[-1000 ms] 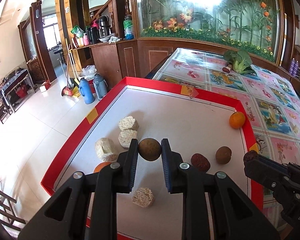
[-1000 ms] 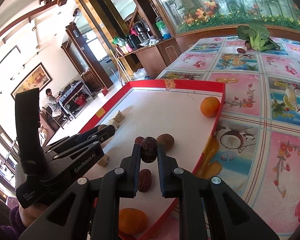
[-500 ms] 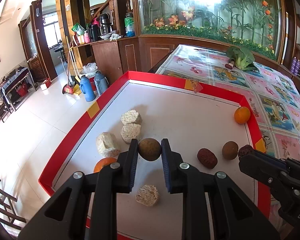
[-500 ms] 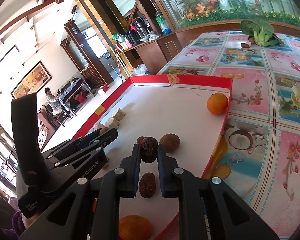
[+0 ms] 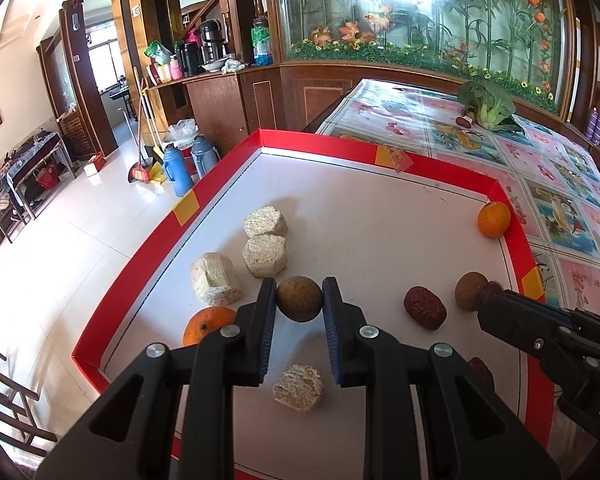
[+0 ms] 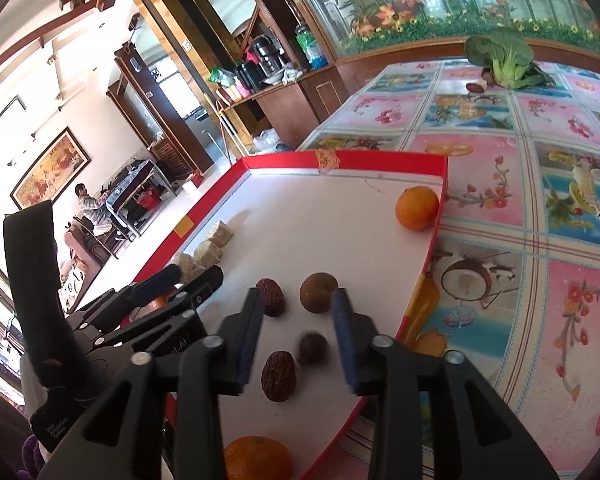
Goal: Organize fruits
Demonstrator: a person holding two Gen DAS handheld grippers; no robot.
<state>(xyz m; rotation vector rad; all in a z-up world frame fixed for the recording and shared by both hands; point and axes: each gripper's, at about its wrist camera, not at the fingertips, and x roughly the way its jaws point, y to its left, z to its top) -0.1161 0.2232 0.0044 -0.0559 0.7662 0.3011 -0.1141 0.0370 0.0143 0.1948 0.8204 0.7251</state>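
My left gripper [image 5: 299,299] is shut on a round brown fruit [image 5: 299,298] and holds it above the red-rimmed white tray [image 5: 380,216]. My right gripper [image 6: 298,312] is open above the tray's right side. A dark red date [image 6: 313,348], blurred, sits between and below its fingers, beside another date [image 6: 278,376]. A third date [image 6: 271,297] and a brown fruit [image 6: 318,292] lie just ahead. Oranges lie at the far right [image 6: 417,207], near edge [image 6: 258,458] and left [image 5: 206,325].
Several pale puffed cakes [image 5: 265,257] lie on the tray's left side, one [image 5: 298,387] under my left gripper. A flowered tablecloth [image 6: 540,200] covers the table to the right, with a leafy green [image 6: 504,60] at its far end. The floor drops off left of the tray.
My right gripper has opened and let go of the date, which is now blurred below its fingers. My left gripper has kept hold of the brown fruit.
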